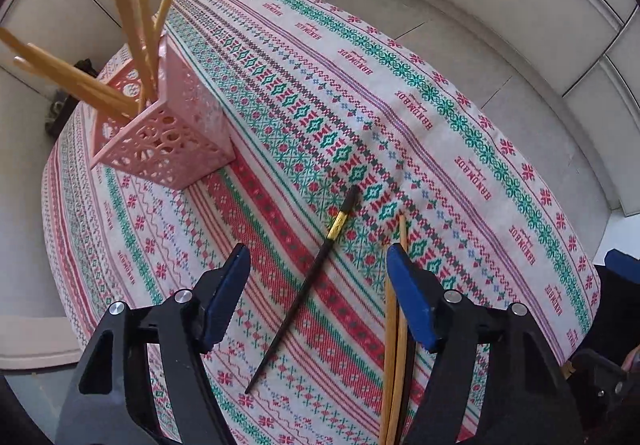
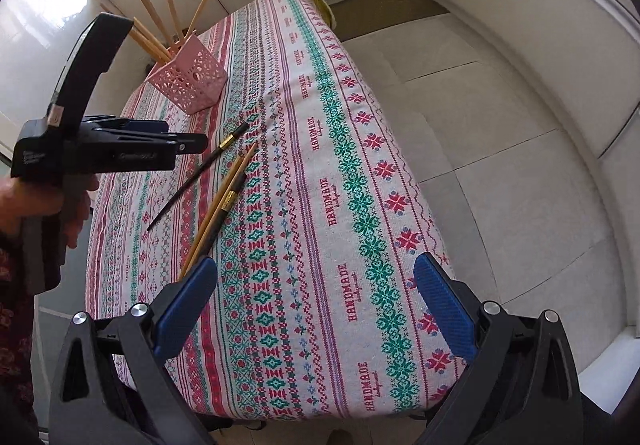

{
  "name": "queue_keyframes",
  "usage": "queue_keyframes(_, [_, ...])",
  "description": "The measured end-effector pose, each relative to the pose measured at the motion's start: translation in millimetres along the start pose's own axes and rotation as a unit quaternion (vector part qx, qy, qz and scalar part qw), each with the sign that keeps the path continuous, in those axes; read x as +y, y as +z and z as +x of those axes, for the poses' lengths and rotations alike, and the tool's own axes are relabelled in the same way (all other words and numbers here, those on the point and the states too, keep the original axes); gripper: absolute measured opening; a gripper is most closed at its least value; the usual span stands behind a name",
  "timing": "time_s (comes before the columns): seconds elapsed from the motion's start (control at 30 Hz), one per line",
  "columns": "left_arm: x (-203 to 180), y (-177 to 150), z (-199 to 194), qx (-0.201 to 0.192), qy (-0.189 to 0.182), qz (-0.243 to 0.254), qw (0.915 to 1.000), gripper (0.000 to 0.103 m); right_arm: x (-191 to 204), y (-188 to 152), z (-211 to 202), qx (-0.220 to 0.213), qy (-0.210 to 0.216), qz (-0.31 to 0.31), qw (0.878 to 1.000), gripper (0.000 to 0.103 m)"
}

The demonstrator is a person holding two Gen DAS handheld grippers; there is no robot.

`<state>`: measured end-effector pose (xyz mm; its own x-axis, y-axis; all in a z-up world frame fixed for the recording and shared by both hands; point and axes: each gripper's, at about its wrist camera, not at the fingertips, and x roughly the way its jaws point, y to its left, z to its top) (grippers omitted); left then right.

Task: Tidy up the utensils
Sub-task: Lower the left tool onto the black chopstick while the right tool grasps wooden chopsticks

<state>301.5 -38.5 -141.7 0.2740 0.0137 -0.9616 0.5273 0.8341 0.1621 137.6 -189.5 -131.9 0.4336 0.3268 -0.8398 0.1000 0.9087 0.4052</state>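
Patterned tablecloth (image 2: 320, 173), tiled floor (image 2: 500, 125)

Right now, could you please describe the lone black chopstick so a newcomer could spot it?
On the patterned tablecloth, look below the pink perforated holder of bamboo sticks. The black chopstick with a gold band lies alone, apart from the bundle of tan and black sticks beside it.

A cloth (image 2: 320, 165) covers the table. At its far left stands a holder (image 2: 188, 83) with chopsticks (image 2: 160, 29) leaning out of it. Nearer, in mid-cloth, a lone chopstick (image 2: 196, 177) lies slantwise by itself. Just right of it lies a bundle (image 2: 218, 213) of three more, side by side and touching. The left gripper (image 1: 316, 293) hangs over the lone chopstick, its right finger (image 1: 412, 301) over the bundle. The right gripper (image 2: 316, 309) is above the near right part of the cloth, right of the bundle.
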Motion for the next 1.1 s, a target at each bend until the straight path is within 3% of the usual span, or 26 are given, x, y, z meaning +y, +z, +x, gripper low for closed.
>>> queue_keyframes(0.2, [2.2,16.5,29.7,0.03,-0.026,-0.006,0.9992,0.045,0.1,1.2,7.1,0.02,0.008,0.001,1.0,0.096])
queue_keyframes(0.27, [2.6,16.7,38.3,0.04,-0.04,-0.01,0.9983,0.028,2.4,1.6,6.0,0.019,0.009,-0.002,1.0,0.096])
queue_keyframes(0.33, [2.6,13.9,45.3,0.047,-0.043,-0.009,0.9979,0.021,3.8,2.2,8.3,0.021,0.006,-0.003,1.0,0.096])
queue_keyframes(0.47, [18.9,6.6,46.2,0.037,-0.078,-0.041,0.9954,0.015,5.0,1.6,17.2,0.039,0.004,0.004,0.999,0.096])
queue_keyframes(0.57, [26.6,-9.9,42.6,0.023,-0.077,-0.061,0.9949,0.01,2.4,5.7,26.2,0.054,0.0,0.025,0.998,0.096])
queue_keyframes(0.77, [55.3,-74.6,29.4,-0.013,-0.079,-0.129,0.9885,0.006,12.8,31.1,47.4,0.063,-0.025,0.07,0.995,0.094])
queue_keyframes(0.97, [83.9,-137.9,-17.9,-0.091,-0.09,-0.208,0.9698,0.006,35.7,51.7,90.8,0.107,-0.066,0.109,0.986,0.068])
queue_keyframes(1.03, [90.5,-148.4,-37.6,-0.117,-0.094,-0.215,0.9649,0.006,45.8,56.2,100.9,0.128,-0.038,0.12,0.984,0.043])
queue_keyframes(1.1, [93.3,-154.8,-54.3,-0.142,-0.094,-0.213,0.962,0.006,55.2,61.0,106.0,0.134,-0.058,0.124,0.981,0.04])
